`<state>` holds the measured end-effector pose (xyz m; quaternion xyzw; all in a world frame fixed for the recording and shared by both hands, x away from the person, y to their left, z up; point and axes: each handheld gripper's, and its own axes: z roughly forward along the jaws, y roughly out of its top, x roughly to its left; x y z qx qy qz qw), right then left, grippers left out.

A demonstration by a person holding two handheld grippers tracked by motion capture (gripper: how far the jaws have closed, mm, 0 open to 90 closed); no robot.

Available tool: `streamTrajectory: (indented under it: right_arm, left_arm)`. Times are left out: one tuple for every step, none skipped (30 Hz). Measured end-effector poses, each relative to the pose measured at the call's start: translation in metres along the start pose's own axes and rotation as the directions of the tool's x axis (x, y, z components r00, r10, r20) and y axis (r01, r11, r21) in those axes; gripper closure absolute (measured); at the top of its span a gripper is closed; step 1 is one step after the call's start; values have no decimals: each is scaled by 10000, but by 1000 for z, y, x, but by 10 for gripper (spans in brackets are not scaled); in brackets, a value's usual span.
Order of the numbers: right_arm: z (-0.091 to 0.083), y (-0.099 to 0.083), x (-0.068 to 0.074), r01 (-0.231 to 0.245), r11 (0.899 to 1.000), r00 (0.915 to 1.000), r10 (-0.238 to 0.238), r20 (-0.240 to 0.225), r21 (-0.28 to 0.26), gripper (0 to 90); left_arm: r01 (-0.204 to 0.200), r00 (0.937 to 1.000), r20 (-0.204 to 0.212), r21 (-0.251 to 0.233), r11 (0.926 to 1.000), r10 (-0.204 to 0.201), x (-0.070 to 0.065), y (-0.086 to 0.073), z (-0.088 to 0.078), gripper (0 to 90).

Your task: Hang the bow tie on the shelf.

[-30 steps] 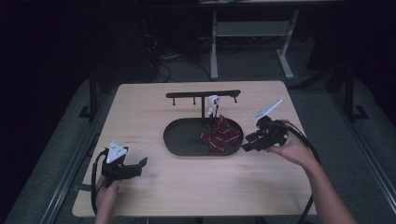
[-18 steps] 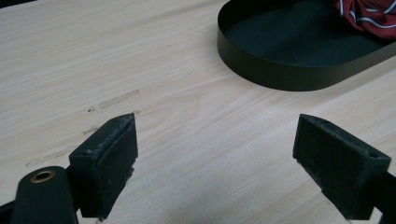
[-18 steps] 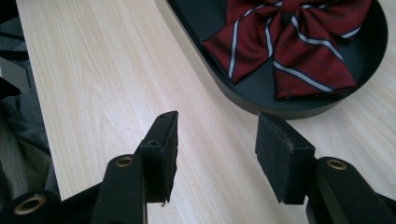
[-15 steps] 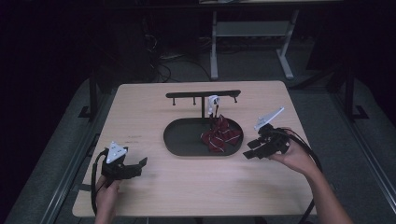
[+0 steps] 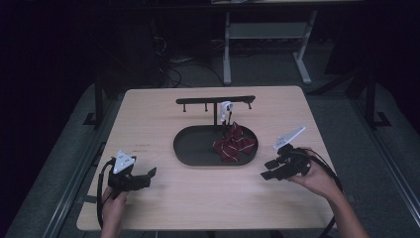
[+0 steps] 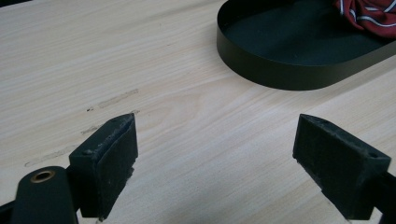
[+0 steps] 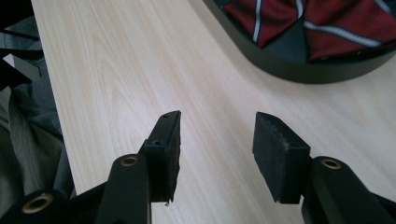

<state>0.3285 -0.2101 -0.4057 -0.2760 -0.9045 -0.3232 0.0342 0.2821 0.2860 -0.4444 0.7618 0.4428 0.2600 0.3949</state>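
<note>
A black oval tray [image 5: 195, 148] sits mid-table, with a crumpled red cloth with white stripes [image 5: 235, 144] in its right end. My left gripper [image 5: 150, 174] rests near the front left corner, open and empty, its jaws [image 6: 215, 154] aimed at the tray [image 6: 289, 46] and the cloth [image 6: 369, 14]. My right gripper [image 5: 268, 169] is low over the wood, right of the tray and clear of it. Its jaws [image 7: 215, 135] have just been closing a little but stand open with nothing between them. Beyond them are the tray rim [image 7: 299, 71] and the cloth [image 7: 345, 23].
A low black rack [image 5: 215, 100] with hooks stands behind the tray, a small white piece [image 5: 226, 110] hanging at its post. Bare wood lies all around the tray. The table edge runs along the left of the right gripper view.
My right gripper has come back from the tray's right end toward the front of the table and sunk lower. The left gripper has kept still.
</note>
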Motion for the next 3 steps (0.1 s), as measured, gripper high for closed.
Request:
streamTrajectory:
  right_arm:
    - [1, -2, 1, -16, 10000, 10000, 16, 2, 19, 513]
    - [1, -4, 2, -38, 10000, 10000, 38, -39, 25, 517]
    - [2, -6, 2, -27, 10000, 10000, 27, -44, -25, 525]
  left_arm:
    - [12, 10000, 1, -1, 10000, -12, 0, 0, 0, 135]
    - [0, 10000, 2, 6, 10000, 0, 0, 0, 0, 135]
    - [4, 10000, -4, 10, 10000, -4, 0, 0, 0, 136]
